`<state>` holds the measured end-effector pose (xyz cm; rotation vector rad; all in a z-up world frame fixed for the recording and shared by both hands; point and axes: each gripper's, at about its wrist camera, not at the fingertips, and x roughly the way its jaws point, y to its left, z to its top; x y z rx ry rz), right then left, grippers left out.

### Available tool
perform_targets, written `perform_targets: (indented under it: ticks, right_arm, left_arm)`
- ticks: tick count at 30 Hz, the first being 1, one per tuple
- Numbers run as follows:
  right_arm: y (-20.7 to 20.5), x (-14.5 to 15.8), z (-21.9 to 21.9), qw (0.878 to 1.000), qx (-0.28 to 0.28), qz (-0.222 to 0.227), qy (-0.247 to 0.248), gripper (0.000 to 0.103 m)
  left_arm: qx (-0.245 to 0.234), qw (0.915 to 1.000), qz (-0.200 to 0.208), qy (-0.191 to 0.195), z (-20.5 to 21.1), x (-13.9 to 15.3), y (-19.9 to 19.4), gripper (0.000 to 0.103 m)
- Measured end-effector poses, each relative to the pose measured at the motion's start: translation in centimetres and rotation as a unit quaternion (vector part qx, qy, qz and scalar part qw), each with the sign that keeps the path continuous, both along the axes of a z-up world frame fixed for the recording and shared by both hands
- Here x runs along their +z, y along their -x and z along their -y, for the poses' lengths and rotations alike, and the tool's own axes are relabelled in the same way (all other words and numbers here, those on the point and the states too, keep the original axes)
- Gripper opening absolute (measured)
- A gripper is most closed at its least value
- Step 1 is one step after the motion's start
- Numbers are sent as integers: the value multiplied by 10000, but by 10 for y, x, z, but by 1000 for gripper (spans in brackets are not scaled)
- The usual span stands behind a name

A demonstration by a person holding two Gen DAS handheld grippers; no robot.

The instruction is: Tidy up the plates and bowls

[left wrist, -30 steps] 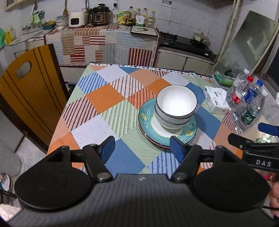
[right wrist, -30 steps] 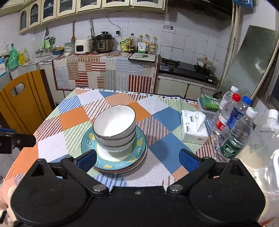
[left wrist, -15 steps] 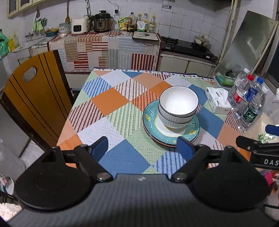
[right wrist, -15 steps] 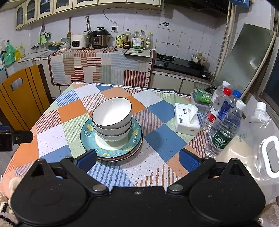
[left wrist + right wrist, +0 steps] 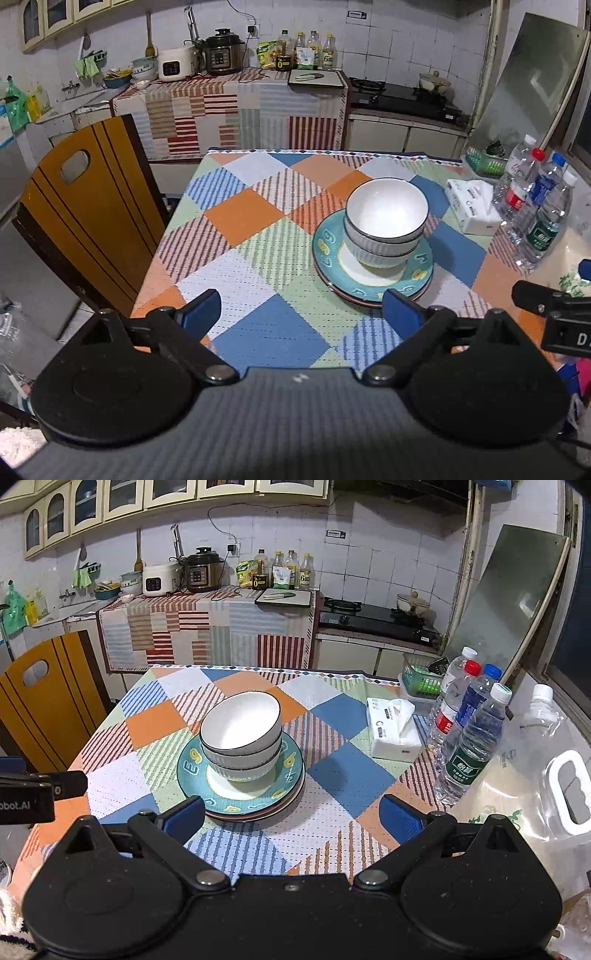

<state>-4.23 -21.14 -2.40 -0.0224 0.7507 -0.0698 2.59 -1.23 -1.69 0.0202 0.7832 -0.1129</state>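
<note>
Two white ribbed bowls [image 5: 384, 225] [image 5: 240, 734] with dark rims sit nested on a stack of plates, the top one teal with yellow marks [image 5: 421, 273] [image 5: 288, 771], on the patchwork tablecloth. My left gripper [image 5: 301, 308] hangs short of the stack, above the table's near edge; its jaws are opening, with nothing between them. My right gripper [image 5: 291, 814] is also held back from the stack, open and empty, its left blue pad near the plates' front rim.
A tissue pack [image 5: 393, 729], several water bottles [image 5: 472, 738] and a green basket [image 5: 421, 677] line the table's right side, with a large clear jug [image 5: 546, 775] nearer me. A wooden chair [image 5: 85, 206] stands on the left. Kitchen counters lie behind.
My left gripper's jaws have spread much wider. Both views have pulled back a little from the stack, which has not moved.
</note>
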Motion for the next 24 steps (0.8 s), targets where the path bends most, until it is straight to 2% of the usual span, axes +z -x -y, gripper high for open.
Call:
perform_targets:
  ticks: [21, 24]
  right_arm:
    - [-1, -6, 4, 9999, -123, -91, -76, 102]
    - [-2, -6, 4, 9999, -119, -103, -67, 102]
  left_arm:
    - [26, 10000, 54, -11, 5, -4, 1, 95]
    - [43, 10000, 81, 5, 5, -4, 2, 100]
